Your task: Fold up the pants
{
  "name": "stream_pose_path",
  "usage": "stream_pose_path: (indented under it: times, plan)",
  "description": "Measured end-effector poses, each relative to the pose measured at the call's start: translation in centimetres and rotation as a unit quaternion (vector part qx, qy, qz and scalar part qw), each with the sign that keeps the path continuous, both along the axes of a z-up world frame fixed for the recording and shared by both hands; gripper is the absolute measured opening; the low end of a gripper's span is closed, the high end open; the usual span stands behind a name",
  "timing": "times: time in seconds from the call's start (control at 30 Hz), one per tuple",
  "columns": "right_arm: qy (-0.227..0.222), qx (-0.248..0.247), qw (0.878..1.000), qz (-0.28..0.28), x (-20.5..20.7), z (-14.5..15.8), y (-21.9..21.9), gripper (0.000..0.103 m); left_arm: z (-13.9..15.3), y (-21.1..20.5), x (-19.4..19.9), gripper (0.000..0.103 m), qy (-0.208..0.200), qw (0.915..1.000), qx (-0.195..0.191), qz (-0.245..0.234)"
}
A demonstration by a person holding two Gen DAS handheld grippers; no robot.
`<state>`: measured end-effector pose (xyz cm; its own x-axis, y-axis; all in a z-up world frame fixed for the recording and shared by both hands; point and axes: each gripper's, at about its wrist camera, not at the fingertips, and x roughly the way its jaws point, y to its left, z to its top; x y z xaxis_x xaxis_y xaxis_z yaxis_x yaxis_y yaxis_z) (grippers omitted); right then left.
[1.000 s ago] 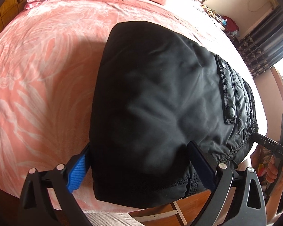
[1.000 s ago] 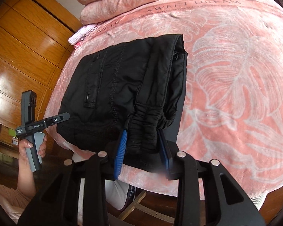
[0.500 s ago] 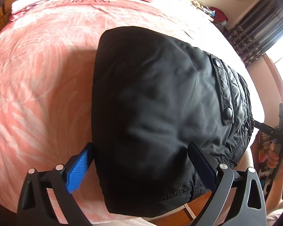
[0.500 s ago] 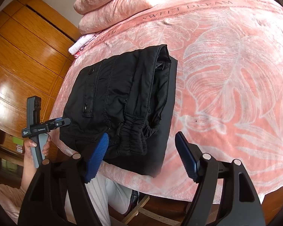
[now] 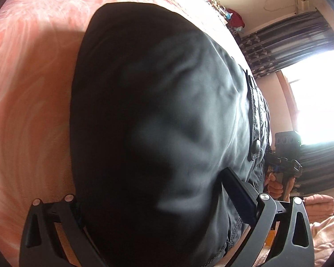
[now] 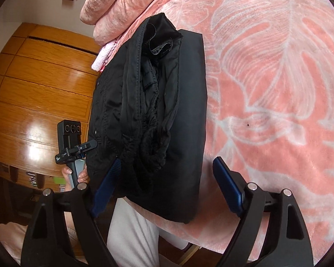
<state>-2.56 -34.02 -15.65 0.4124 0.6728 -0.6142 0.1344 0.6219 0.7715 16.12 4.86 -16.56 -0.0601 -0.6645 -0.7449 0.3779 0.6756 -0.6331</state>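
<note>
1. A bed covered with a salmon-pink blanket (image 6: 278,77) printed with pale leaf shapes fills most of both views, and woven lettering runs along a band near its far end

2. A wardrobe of glossy orange-brown wooden panels (image 6: 37,93) stands beyond the bed's left side in the right wrist view; a dark patterned curtain (image 5: 284,44) hangs beside a bright window in the left wrist view

3. A rumpled pink quilt (image 6: 122,2) is heaped at the head of the bed

4. The folded black shiny-fabric pants (image 6: 167,102) lie as a compact stack at the near edge of the bed, the gathered elastic waistband turned toward the right-hand camera and a flapped pocket with a snap button (image 5: 257,143) on top. The near corner of the stack overhangs the bed's edge

5. The left gripper (image 5: 153,198) sits low over the near end of the stack with its fingers spread wide, one at each side of the fabric; the left one is mostly hidden behind the cloth, and I cannot tell whether either pad presses on it

6. The right gripper (image 6: 167,173) has just been opening and its blue-padded fingers stand wide apart. The left pad lies against the waistband folds, the right pad (image 6: 227,184) is clear of the cloth over the blanket, so nothing is pinched

7. The person's hand (image 6: 74,174) grips the other gripper's handle at the bed's corner
</note>
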Motion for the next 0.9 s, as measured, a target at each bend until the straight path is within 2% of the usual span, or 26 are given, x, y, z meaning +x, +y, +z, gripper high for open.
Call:
stream_pose_path:
  times: [0.13,0.2,0.23,0.3,0.33,0.37,0.4,0.43,0.5,0.7,0.8,0.9]
  plan:
    - [-0.005,0.015,1.0,0.013,0.6,-1.0,0.6,0.088,0.0,-0.6,0.1,0.099,0.007,1.0,-0.002,-0.001]
    - [-0.011,0.018,1.0,0.018,1.0,-1.2,1.2,0.086,0.0,-0.6,0.0,0.099,0.011,0.9999,-0.002,0.002]
    - [-0.015,0.023,0.999,0.022,1.0,-1.2,1.5,0.077,-0.2,-0.6,0.1,0.099,0.012,0.9999,0.003,0.007]
    - [-0.019,0.023,0.999,0.019,1.1,-1.0,1.8,0.068,0.2,-0.8,-0.1,0.091,0.018,0.9996,0.008,0.022]
    - [-0.026,0.023,0.999,0.018,1.0,-0.7,1.7,0.058,0.4,-0.8,-0.3,0.087,0.019,0.9994,0.004,0.029]
    - [-0.034,0.025,0.999,0.015,0.8,-0.4,1.7,0.05,0.6,-0.4,-0.3,0.079,0.022,0.999,-0.004,0.038]
    - [-0.044,0.026,0.999,0.013,0.6,0.1,1.6,0.047,0.5,0.3,-0.6,0.07,0.025,0.9986,-0.012,0.045]
    - [-0.051,0.02,0.998,0.014,0.5,0.7,1.7,0.044,0.7,0.5,-0.8,0.066,0.027,0.9981,-0.017,0.052]
    - [-0.064,-0.009,0.998,0.019,0.5,1.8,2.5,0.042,1.2,0.6,-1.2,0.056,0.017,0.998,-0.016,0.059]
    - [-0.105,-0.069,0.991,0.035,1.0,5.5,4.4,0.039,2.5,0.7,-2.6,0.039,-0.019,0.9965,-0.021,0.079]
    - [-0.122,-0.106,0.986,0.045,1.2,7.2,4.9,0.039,3.3,0.5,-3.3,0.036,-0.04,0.9961,-0.016,0.077]
    - [-0.132,-0.119,0.983,0.044,1.5,8.3,4.0,0.039,4.0,0.1,-3.0,0.035,-0.044,0.9957,-0.03,0.075]
